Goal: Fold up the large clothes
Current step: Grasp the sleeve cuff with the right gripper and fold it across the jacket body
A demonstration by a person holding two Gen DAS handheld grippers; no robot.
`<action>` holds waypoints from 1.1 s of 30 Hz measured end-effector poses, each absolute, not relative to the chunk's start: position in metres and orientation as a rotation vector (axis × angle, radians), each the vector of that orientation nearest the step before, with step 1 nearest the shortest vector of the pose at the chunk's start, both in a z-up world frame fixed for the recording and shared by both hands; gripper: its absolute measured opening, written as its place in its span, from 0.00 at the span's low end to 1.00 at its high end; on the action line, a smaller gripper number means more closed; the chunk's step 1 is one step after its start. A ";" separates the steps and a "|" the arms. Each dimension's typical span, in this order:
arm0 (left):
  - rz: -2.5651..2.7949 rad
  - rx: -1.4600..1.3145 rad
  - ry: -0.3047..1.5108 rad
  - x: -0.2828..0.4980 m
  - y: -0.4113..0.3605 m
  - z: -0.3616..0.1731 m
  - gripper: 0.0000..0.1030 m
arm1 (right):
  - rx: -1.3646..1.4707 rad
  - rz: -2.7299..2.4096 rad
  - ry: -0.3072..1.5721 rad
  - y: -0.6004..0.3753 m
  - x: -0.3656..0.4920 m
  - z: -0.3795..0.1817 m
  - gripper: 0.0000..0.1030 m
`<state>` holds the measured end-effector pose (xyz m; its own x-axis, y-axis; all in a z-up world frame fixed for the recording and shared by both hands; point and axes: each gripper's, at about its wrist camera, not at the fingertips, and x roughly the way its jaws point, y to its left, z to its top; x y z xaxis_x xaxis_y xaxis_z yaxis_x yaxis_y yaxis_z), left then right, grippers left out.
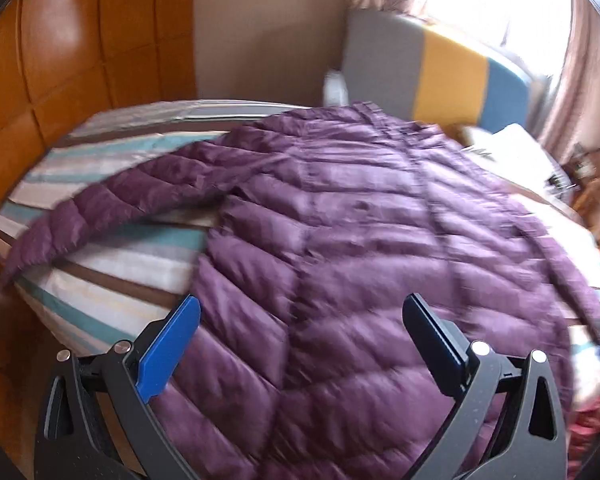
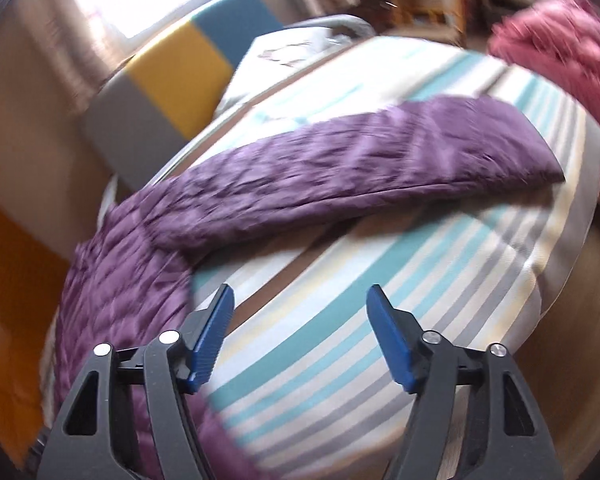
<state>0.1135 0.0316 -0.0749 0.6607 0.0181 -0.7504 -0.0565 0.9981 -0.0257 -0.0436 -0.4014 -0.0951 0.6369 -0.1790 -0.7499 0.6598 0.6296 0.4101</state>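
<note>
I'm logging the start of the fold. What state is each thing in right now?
Purple jacket: spread flat on the bed, unfolded.
Left sleeve: stretched out to the side across the bedspread.
Right sleeve: laid out across the bedspread.
Striped bedspread: smooth under the jacket.
Left gripper: open, empty, over the jacket.
Right gripper: open, empty, over the bedspread.

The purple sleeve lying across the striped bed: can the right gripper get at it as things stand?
Probably yes. The right gripper is open and empty over the striped bedcover, and nothing lies between it and the sleeve, which rests flat and uncovered ahead of the jaws.
</note>
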 end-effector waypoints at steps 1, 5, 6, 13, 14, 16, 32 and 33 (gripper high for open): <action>0.061 -0.038 0.845 0.121 0.034 -0.078 0.98 | 0.768 -0.553 0.720 -0.412 -0.045 -0.098 0.67; 0.094 -0.003 0.841 0.146 0.040 -0.089 0.98 | 0.909 -0.619 0.669 -0.452 -0.051 -0.113 0.67; 0.102 0.001 0.843 0.152 0.042 -0.092 0.98 | 0.942 -0.640 0.653 -0.463 -0.052 -0.117 0.67; 0.134 0.002 0.823 0.176 0.051 -0.109 0.98 | 1.161 -0.727 0.473 -0.510 -0.064 -0.130 0.60; 0.140 0.017 0.815 0.178 0.051 -0.110 0.98 | 1.201 -0.743 0.448 -0.517 -0.066 -0.132 0.56; 0.155 0.052 0.810 0.181 0.049 -0.115 0.98 | 1.241 -0.757 0.416 -0.525 -0.066 -0.135 0.52; 0.144 0.020 0.880 0.190 0.057 -0.143 0.98 | 0.840 -0.812 0.492 -0.523 -0.009 -0.097 0.10; 0.141 -0.018 0.890 0.190 0.060 -0.144 0.98 | 0.791 -0.799 0.496 -0.516 -0.004 -0.091 0.10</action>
